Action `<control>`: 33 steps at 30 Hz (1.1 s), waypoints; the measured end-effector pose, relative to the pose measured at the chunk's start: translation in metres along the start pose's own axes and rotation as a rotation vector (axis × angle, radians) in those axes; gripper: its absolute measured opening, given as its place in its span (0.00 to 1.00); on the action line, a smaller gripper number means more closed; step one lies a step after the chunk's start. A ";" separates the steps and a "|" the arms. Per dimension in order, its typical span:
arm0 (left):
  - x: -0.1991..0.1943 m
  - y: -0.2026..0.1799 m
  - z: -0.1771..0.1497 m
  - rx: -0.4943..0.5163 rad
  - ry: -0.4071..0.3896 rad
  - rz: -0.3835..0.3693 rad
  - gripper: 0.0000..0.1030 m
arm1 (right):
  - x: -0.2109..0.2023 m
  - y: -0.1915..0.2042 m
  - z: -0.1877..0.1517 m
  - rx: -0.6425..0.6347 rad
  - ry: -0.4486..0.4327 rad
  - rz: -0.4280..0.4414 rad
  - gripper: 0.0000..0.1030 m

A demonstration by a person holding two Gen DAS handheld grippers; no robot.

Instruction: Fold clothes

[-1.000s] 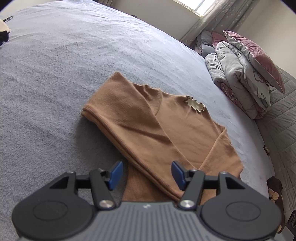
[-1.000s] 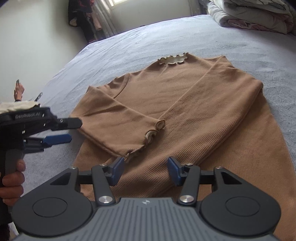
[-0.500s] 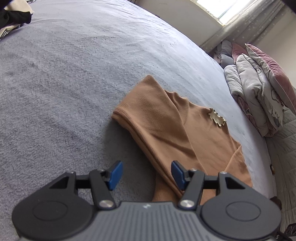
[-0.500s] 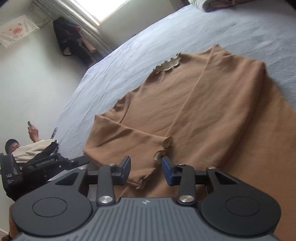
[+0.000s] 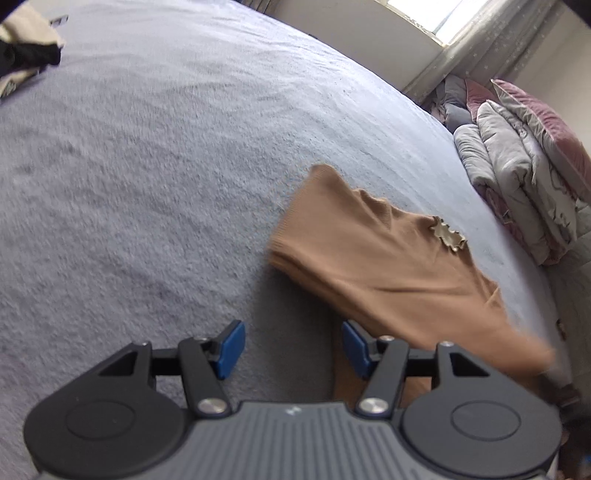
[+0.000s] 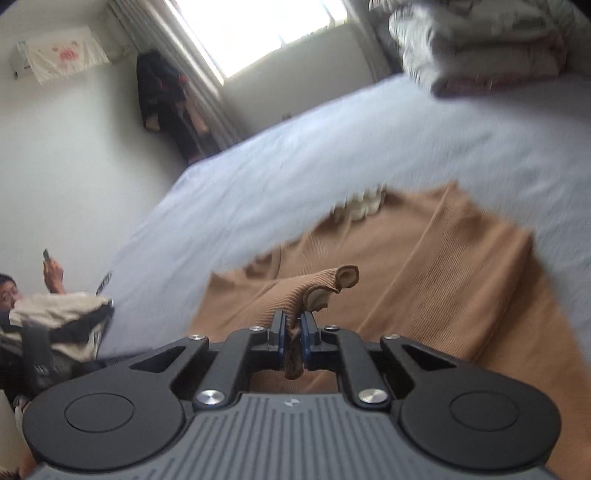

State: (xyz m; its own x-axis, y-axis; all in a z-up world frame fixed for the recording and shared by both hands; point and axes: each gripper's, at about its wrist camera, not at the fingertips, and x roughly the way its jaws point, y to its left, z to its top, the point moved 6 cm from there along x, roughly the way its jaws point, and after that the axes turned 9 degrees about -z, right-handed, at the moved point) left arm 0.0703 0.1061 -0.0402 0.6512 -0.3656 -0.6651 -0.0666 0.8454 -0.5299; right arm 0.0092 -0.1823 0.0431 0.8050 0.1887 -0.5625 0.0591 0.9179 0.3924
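1 quilt stack (image 6: 480,44), sweater (image 6: 424,266), bedspread (image 5: 166,147)

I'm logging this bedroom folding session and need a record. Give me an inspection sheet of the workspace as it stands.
Surface: grey bedspread, wide and mostly bare.
Job's things: brown sweater lying flat, cream ruffled collar toward the window; its sleeve cuff is lifted.
Clutter: cream and black clothes at the far bed edge.
Grippers: right gripper has just closed, pinching the sleeve cuff; left gripper open above the bedspread beside the sweater, holding nothing.
Cables: nothing seen.
Surroundings: folded quilts and a pink pillow at the bed's end, curtained window, dark garments hanging, a seated person.
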 end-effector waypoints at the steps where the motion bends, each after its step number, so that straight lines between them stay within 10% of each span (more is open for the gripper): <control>1: 0.001 -0.001 0.000 0.015 0.000 0.006 0.58 | -0.010 -0.003 0.008 -0.002 -0.020 -0.012 0.09; 8: 0.010 -0.010 -0.006 -0.003 0.029 -0.069 0.56 | -0.057 -0.051 0.027 -0.012 -0.059 -0.153 0.09; 21: 0.044 -0.019 -0.001 -0.319 0.001 -0.383 0.55 | -0.025 -0.136 -0.046 0.099 0.111 -0.295 0.10; 26: 0.060 -0.023 0.012 -0.329 -0.043 -0.341 0.42 | -0.023 -0.137 -0.054 0.098 0.137 -0.298 0.10; 28: 0.065 -0.025 0.014 -0.331 -0.050 -0.316 0.02 | -0.024 -0.136 -0.055 0.092 0.144 -0.299 0.10; 33: 0.067 -0.023 0.010 -0.256 -0.079 -0.114 0.00 | -0.021 -0.136 -0.057 0.047 0.166 -0.307 0.10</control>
State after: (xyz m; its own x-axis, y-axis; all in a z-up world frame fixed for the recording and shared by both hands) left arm 0.1230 0.0662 -0.0667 0.7215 -0.4130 -0.5558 -0.1714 0.6713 -0.7211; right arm -0.0491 -0.2912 -0.0395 0.6389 -0.0362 -0.7684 0.3138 0.9242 0.2174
